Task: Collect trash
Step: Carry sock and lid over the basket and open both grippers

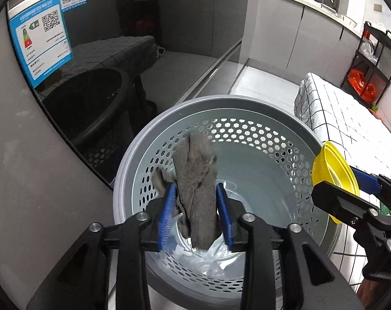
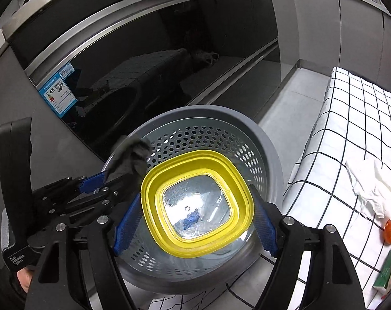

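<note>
Here, we look down into a grey perforated basket (image 1: 260, 139) on the floor. Our left gripper (image 1: 197, 199) hangs over it with a grey rag (image 1: 195, 175) between its blue pads; whether they pinch it or hang loose, we cannot tell. At three o'clock, our right gripper (image 2: 195, 217) pinches a yellow tub (image 2: 195, 201) by its sides, over the same basket. A dark glass oven door (image 1: 118, 59) stands at eleven o'clock, touching nothing. A checked cloth (image 2: 350, 129) with crumpled white paper (image 2: 370, 188) lies at three o'clock.
</note>
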Available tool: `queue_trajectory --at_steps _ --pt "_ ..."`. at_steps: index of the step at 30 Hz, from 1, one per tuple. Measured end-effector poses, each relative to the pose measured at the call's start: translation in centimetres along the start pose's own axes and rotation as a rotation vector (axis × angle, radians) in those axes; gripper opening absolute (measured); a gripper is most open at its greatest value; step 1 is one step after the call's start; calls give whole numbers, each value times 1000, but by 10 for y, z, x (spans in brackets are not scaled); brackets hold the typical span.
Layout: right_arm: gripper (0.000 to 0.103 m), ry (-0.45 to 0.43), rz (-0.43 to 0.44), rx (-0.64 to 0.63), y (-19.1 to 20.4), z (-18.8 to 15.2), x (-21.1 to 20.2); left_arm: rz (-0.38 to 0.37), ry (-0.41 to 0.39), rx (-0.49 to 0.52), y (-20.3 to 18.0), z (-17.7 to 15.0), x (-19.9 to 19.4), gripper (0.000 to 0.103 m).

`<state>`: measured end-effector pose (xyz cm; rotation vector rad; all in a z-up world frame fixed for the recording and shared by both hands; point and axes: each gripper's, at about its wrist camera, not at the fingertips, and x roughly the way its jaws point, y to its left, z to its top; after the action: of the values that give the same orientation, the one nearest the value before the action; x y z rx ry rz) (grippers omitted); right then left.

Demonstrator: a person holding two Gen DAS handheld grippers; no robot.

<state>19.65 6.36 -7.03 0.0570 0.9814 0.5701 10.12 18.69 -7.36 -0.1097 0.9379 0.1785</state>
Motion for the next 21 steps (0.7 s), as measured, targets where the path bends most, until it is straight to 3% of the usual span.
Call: queue_trajectory --at_steps 2,4,21 --pt "81 -6 7 5 -1 0 -1 3 -7 -3 1 0 -2 55" --pt "81 -10 15 8 -1 1 -2 5 -19 -7 3 -1 -5 59" --pt "81 -36 -13 31 -5 -6 -15 1 -26 -12 4 -4 -14 60"
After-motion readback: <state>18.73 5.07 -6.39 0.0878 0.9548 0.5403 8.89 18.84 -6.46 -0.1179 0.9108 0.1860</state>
